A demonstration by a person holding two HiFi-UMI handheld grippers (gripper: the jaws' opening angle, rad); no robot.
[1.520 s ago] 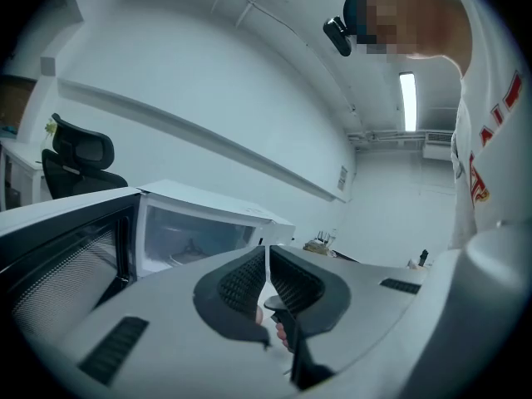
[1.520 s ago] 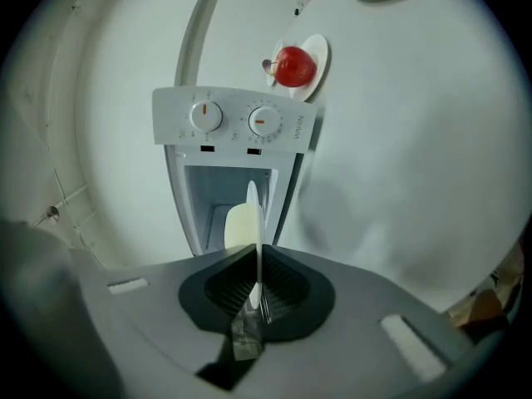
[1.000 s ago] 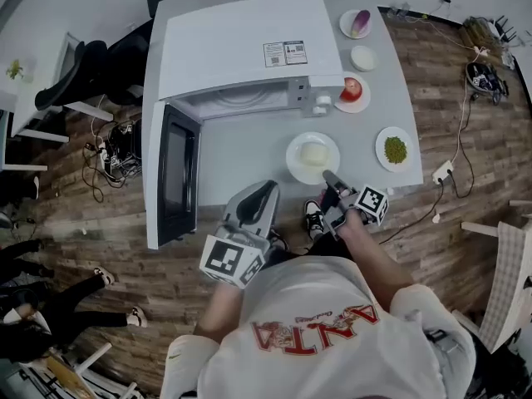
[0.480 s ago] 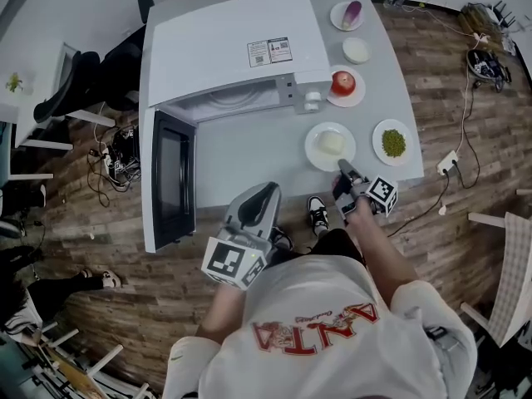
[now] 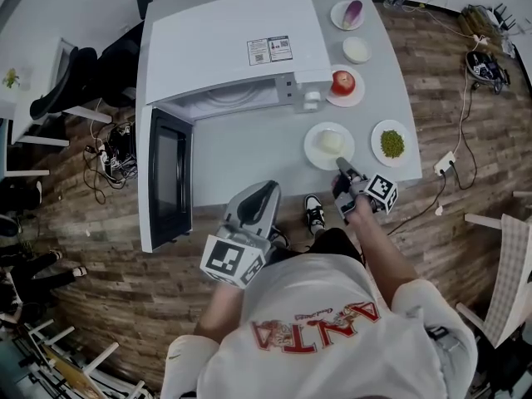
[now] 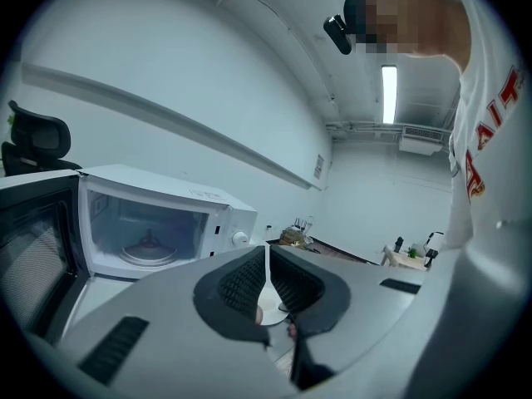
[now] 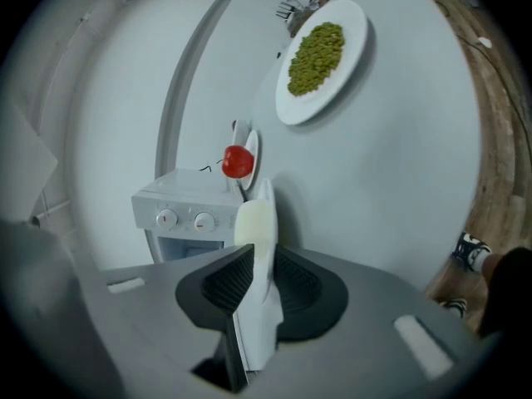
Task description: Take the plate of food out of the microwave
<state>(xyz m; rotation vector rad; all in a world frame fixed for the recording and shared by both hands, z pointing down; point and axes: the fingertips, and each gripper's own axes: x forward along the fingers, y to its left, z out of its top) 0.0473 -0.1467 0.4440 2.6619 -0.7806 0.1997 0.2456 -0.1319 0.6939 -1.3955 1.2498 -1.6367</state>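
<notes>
Right gripper (image 7: 262, 260): pads clamped on the near rim of the plate (image 7: 259, 322), rim sandwiched top and bottom, though the jaws have just eased open a hair. Plate is out of the microwave (image 7: 187, 206) and looks set down on the table (image 5: 249, 152) straight ahead of the tips, with the pale food block (image 7: 252, 223) just past the pads. Risk 1: the bite is rim-only, so if the plate isn't fully seated when the pads let go, the far side drops and the food slides. Risk 2: backing off before the pads clear would drag the plate toward the table edge, which is right under the gripper. Risk 3: the dish of green peas (image 7: 356, 44) sits just right of the tips and the red fruit (image 7: 238, 161) just beyond the plate, so a sideways swing clips one. Farther left, the oven door (image 5: 166, 181) hangs open. Left gripper (image 6: 267, 260): jaws together on nothing, held back near the body
</notes>
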